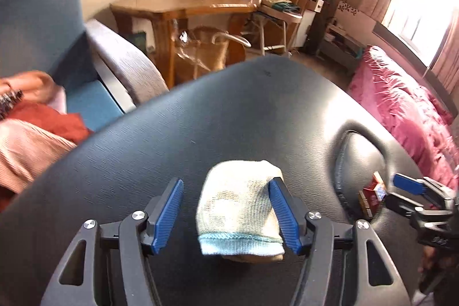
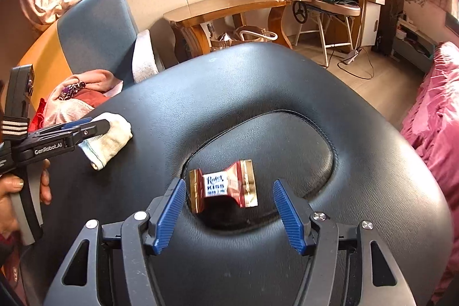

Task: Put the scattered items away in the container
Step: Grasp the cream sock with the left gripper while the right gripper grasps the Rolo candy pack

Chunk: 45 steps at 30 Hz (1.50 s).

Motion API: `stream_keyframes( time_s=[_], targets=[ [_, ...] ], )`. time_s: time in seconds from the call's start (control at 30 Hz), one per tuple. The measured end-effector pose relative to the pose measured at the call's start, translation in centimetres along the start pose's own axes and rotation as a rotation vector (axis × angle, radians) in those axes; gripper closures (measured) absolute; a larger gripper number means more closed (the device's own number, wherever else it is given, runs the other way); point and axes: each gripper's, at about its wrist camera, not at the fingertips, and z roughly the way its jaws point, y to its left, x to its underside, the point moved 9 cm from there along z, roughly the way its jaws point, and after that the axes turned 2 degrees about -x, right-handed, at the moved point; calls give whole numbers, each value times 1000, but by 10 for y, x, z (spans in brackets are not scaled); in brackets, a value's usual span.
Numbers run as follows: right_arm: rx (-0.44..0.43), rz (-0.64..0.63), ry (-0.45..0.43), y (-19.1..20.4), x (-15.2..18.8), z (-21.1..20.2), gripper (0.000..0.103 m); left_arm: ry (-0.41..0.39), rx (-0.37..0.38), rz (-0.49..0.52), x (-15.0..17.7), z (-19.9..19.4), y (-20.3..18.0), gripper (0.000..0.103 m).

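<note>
Lettering on the candy wrapper (image 2: 223,185) reads "KISS" under a cursive word you can't quite make out; your left gripper (image 1: 226,215) carries "GenRobot.AI" along its side. Both grippers tilt steeply down over the black padded seat (image 2: 258,82). Your left gripper's jaws stand wide around the pale sock (image 1: 239,205), the right-hand pad touching its edge, the other clear of it, so nothing is gripped. Your right gripper (image 2: 228,215) is spread open too, with the red and gold wrapper lying loose between its blue fingers (image 2: 169,217) in the seat's sunken hollow. Your left hand (image 2: 17,191) wraps the handle.
</note>
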Motion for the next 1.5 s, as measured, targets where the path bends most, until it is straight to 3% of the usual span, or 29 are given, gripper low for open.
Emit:
stream_keyframes(
  time_s=[0.07, 0.1, 0.17, 0.27, 0.33, 0.43, 0.7, 0.77, 0.83, 0.9, 0.97, 1.13, 1.23, 1.37, 1.5],
  targets=[
    [2, -22, 8, 3, 0, 7, 40, 17, 28, 12, 7, 2, -13, 55],
    [7, -37, 17, 4, 2, 9, 46, 28, 24, 28, 13, 3, -21, 63],
    [12, -62, 30, 8, 7, 11, 58, 37, 1, 57, 27, 2, -32, 69],
    [2, -81, 30, 12, 15, 7, 62, 26, -8, 47, 46, -12, -42, 71],
    [-13, -88, 19, 16, 19, 0, 79, 19, -15, 22, 59, -24, -44, 71],
    [-49, -82, 37, 23, 30, -9, 93, 22, -33, -27, 82, -42, -42, 71],
    [-101, -69, 86, 37, 73, -31, 92, 39, -84, -188, 162, -94, -31, 71],
    [-118, -41, 69, 37, 73, -35, 88, 37, -106, -210, 178, -107, -29, 71],
    [-127, -23, 40, 36, 64, -36, 75, 35, -121, -227, 192, -119, -28, 71],
    [-129, -35, 19, 38, 51, -32, 53, 36, -129, -239, 206, -129, -27, 71],
    [-136, -55, 8, 43, 38, -27, 45, 33, -121, -263, 218, -137, -25, 70],
    [-150, -156, 54, 62, 19, 2, 45, 18, -100, -323, 234, -149, -17, 69],
    [-141, -222, 113, 72, 19, 19, 47, -2, -102, -371, 236, -153, -9, 58],
    [-120, -290, 158, 78, 28, 20, 74, -15, -107, -415, 243, -156, -3, 56],
    [-132, -331, 173, 86, 50, 6, 88, -19, -120, -405, 248, -155, -6, 56]
  ],
)
